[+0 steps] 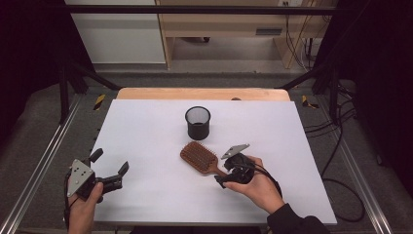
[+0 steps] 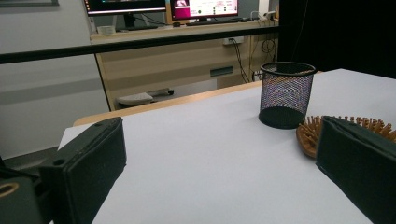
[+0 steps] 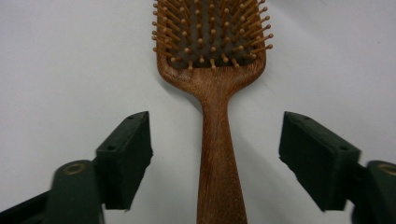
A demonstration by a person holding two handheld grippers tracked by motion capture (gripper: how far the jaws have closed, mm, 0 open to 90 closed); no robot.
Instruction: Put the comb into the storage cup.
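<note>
Right tongs (image 3: pixel 215 154): spread wide, one jaw on each side of the hairbrush handle with a clear gap on both sides, gripping nothing. Seen from above (image 1: pixel 233 173), they sit at the handle's end, held low over the tabletop by the person's right hand.
Left tongs (image 1: pixel 111 165): also wide open and empty, resting at the near left of the tabletop, well apart from the brush, likely parked while the other hand works.
Hairbrush (image 1: pixel 199 157): wooden paddle brush lying flat on the white tabletop (image 1: pixel 146 131), bristles up, handle pointing toward the right tongs. That position leaves the narrow handle free between the jaws, the easiest part to take hold of.
Cup (image 1: pixel 198 122): black mesh pen cup standing upright just beyond the brush head, not touching it. Its open top probably marks it as the place the brush belongs.
Right gripper view: shows the gaps between jaws and handle (image 3: pixel 219 154), and the wood grain and pegs up close; the high view cannot settle whether the jaws touch.
Left gripper view: shows the cup (image 2: pixel 286 94) from the side, its see-through mesh wall, and the brush head's edge (image 2: pixel 310 133) behind one jaw.
High view: gives the whole layout, both hands and how the cup sits relative to the brush.
</note>
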